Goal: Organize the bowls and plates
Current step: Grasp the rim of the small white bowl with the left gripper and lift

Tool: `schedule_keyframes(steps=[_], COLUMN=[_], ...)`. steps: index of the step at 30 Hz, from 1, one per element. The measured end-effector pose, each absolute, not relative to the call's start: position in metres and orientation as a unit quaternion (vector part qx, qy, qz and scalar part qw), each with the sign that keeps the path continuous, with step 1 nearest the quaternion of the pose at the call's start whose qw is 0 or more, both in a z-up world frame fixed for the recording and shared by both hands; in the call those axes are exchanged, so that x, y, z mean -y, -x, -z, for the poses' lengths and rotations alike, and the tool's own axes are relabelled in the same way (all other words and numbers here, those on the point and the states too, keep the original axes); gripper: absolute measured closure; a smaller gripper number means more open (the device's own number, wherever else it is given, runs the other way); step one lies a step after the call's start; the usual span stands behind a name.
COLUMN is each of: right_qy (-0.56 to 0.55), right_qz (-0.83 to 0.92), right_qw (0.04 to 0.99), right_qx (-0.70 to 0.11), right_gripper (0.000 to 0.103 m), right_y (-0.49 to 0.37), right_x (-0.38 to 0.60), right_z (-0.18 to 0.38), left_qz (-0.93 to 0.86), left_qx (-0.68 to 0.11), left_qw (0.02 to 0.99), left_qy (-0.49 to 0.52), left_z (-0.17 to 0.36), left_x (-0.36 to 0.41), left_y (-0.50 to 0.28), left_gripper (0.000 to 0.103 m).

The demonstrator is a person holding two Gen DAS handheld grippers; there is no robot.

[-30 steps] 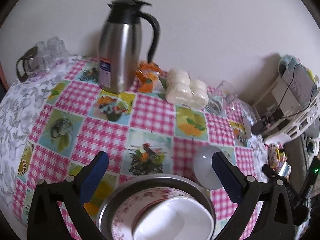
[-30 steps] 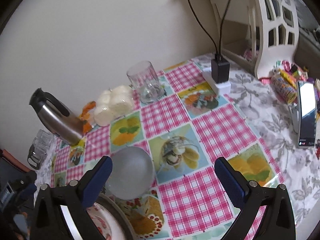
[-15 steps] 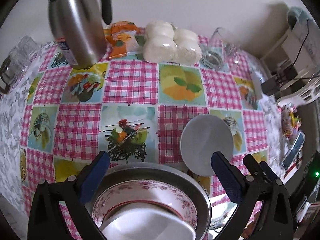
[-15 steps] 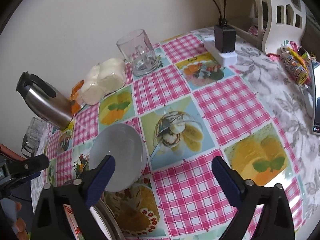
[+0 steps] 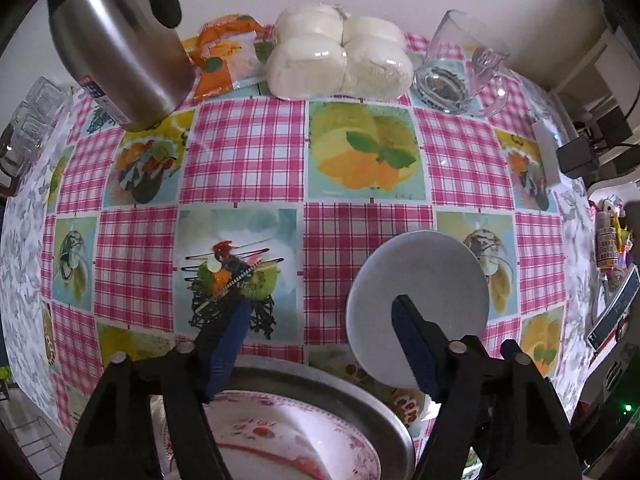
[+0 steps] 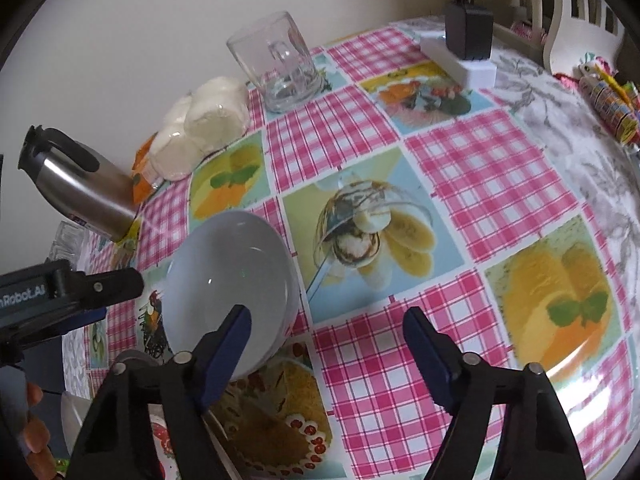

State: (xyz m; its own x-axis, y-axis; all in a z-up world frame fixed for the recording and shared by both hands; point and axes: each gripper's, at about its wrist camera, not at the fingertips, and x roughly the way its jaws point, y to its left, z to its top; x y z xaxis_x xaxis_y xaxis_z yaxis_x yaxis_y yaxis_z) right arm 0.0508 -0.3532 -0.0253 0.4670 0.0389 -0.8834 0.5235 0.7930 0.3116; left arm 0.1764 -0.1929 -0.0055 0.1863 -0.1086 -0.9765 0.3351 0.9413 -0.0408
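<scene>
A white bowl (image 5: 418,300) (image 6: 228,276) stands on the checked tablecloth, just right of a round metal tray (image 5: 320,376). The tray holds a floral plate (image 5: 280,432) (image 6: 160,436). My left gripper (image 5: 320,304) points steeply down over the tray's far rim. Its jaws are closing with only cloth and rim showing between them, and its right finger overlaps the bowl in that view. My right gripper (image 6: 326,314) hovers at the bowl. Its jaws are closing with the bowl's right wall between them, and the pads are not pressing on it.
Along the wall stand a steel jug (image 5: 120,48), an orange packet (image 5: 224,56), a pack of white buns (image 5: 340,56) and a glass mug (image 5: 460,72). Small glasses (image 5: 28,120) sit far left. A power strip with adapter (image 6: 460,60), sweets (image 6: 608,100) and a phone (image 5: 612,312) lie to the right.
Both grippers have sunk toward the table and tipped downward. Both pairs of jaws have narrowed. The right gripper has come closer to the white bowl, and the left has moved forward over the tray.
</scene>
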Motion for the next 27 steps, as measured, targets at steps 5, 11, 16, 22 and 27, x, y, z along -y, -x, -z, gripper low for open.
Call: schedule_keyframes(steps=[5, 11, 16, 22, 27], right_qy=[-0.3, -0.321, -0.314, -0.324, -0.331], right_qz=[0.147, 0.122, 0.103, 0.104, 0.117], right_qw=[0.799, 0.792, 0.801, 0.799, 0.797], right_qx=[-0.5, -0.505, -0.499, -0.495, -0.491], right_gripper=[0.036, 0.055, 0.074, 0.078, 0.079], right_y=[-0.054, -0.06, -0.064, -0.064, -0.057], right_x=[0.354, 0.35, 0.344, 0.344, 0.353], right_z=[0.033, 0.044, 0.042, 0.044, 0.041], left_qz=[0.14, 0.138, 0.138, 0.141, 0.148], left_qx=[-0.625, -0.628, -0.632, -0.635, -0.636], left_qw=[0.76, 0.756, 0.752, 0.749, 0.746], left_qy=[-0.107, -0.121, -0.124, -0.13, -0.135], left_z=[0.015, 0.024, 0.031, 0.034, 0.037], left_x=[0.205, 0.215, 0.218, 0.224, 0.23], left_y=[-0.179, -0.18, -0.18, -0.179, -0.174], left_gripper=[0.039, 0.051, 0.062, 0.066, 0.073])
